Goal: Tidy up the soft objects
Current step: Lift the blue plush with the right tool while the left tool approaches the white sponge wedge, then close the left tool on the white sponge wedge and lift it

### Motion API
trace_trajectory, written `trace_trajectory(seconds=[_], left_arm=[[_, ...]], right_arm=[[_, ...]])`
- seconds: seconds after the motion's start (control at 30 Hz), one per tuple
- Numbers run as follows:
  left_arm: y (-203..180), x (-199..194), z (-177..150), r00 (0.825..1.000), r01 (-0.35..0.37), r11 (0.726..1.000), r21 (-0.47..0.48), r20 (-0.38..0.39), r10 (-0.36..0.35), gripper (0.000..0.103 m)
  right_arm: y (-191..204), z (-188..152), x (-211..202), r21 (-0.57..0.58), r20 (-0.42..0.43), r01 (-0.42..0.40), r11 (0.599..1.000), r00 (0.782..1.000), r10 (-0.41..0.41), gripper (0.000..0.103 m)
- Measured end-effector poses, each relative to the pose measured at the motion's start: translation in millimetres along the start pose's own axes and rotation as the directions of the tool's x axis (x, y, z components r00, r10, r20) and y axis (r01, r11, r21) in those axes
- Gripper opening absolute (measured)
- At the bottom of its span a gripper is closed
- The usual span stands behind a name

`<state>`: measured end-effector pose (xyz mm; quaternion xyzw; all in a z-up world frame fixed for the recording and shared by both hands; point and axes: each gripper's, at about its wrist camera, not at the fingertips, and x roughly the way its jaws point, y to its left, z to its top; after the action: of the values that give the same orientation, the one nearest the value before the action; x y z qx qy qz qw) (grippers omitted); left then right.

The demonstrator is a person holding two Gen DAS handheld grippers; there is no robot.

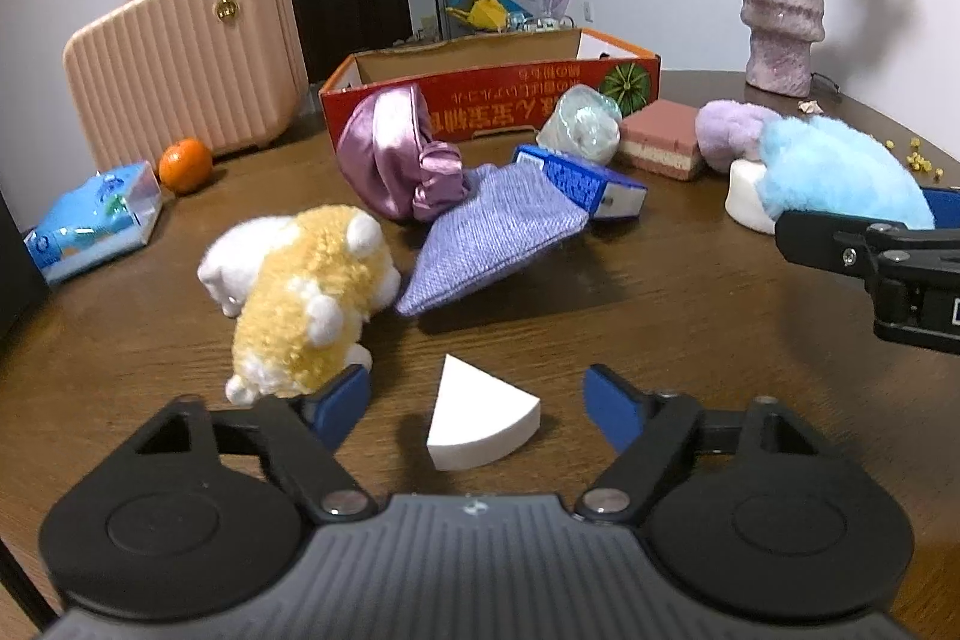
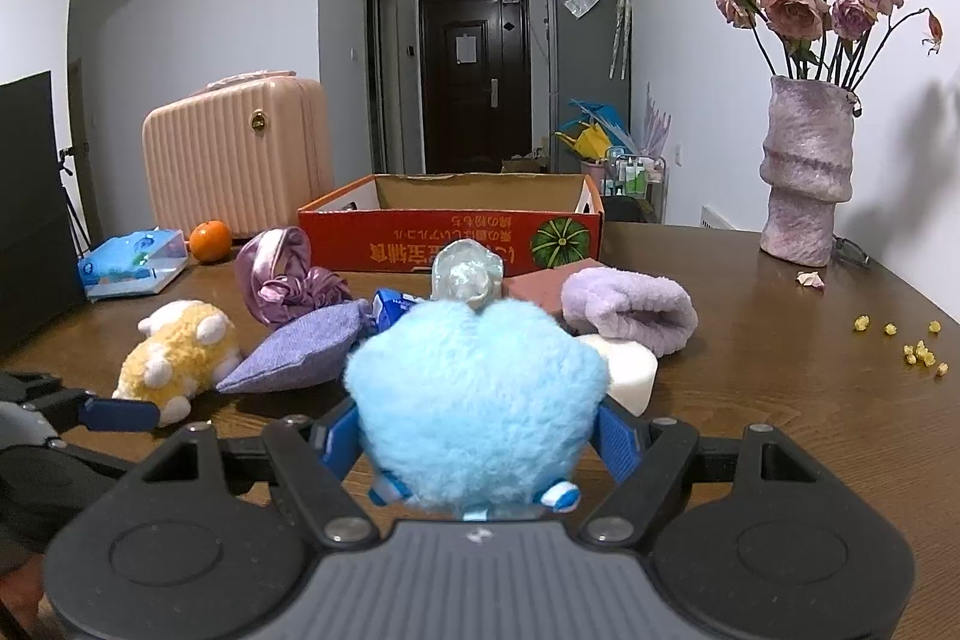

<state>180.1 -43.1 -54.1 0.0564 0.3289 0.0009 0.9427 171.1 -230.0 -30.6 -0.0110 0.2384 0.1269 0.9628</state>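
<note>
sky-blue plush point(image 2: 480, 400); yellow-and-white toy point(image 1: 306, 298); lilac knitted pouch point(image 1: 492, 238); red box point(image 1: 480, 100); ribbed pink suitcase point(image 1: 186, 64)

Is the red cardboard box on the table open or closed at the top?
Open. The red cardboard box has no lid over it, and both wrist views look past its front wall onto the bare brown inner walls. Its floor is hidden, so whether it holds anything cannot be told.

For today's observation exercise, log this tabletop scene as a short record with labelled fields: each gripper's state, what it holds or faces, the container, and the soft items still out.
left gripper: open, white wedge-shaped foam sponge on the table between its fingers
right gripper: shut on fluffy light-blue plush toy
container: red cardboard box, open top, no contents visible
soft items on brown wooden table: yellow-and-white plush animal, purple knitted pouch, purple satin cloth, lilac fleece roll
</note>
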Motion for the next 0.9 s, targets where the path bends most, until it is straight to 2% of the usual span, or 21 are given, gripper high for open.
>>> trace_trajectory(seconds=[0.13,0.2,0.4,0.63,0.9], left_arm=[[2,2,-1,1.0,0.01,1.0,-0.012,-0.011,-0.01,0.065],[4,4,-1,1.0,0.022,1.0,-0.02,-0.019,-0.023,0.063],[7,9,-2,0.997,0.06,0.997,-0.039,-0.046,-0.062,0.038],[9,7,-3,0.996,0.083,0.995,-0.054,-0.036,-0.085,0.035],[12,-5,-2,0.996,0.085,0.995,-0.057,0.013,-0.085,0.034]], right_arm=[[1,-1,2,-0.004,-0.006,0.001,1.0,1.0,-0.001,0.076],[2,-1,3,-0.006,-0.01,0.001,1.0,1.0,-0.001,0.076],[2,-3,6,-0.01,-0.019,0.002,1.0,1.0,-0.002,0.076],[3,-4,7,-0.013,-0.022,0.001,1.0,1.0,-0.001,0.076],[4,-4,6,-0.015,-0.004,-0.007,1.0,1.0,0.007,0.076]])
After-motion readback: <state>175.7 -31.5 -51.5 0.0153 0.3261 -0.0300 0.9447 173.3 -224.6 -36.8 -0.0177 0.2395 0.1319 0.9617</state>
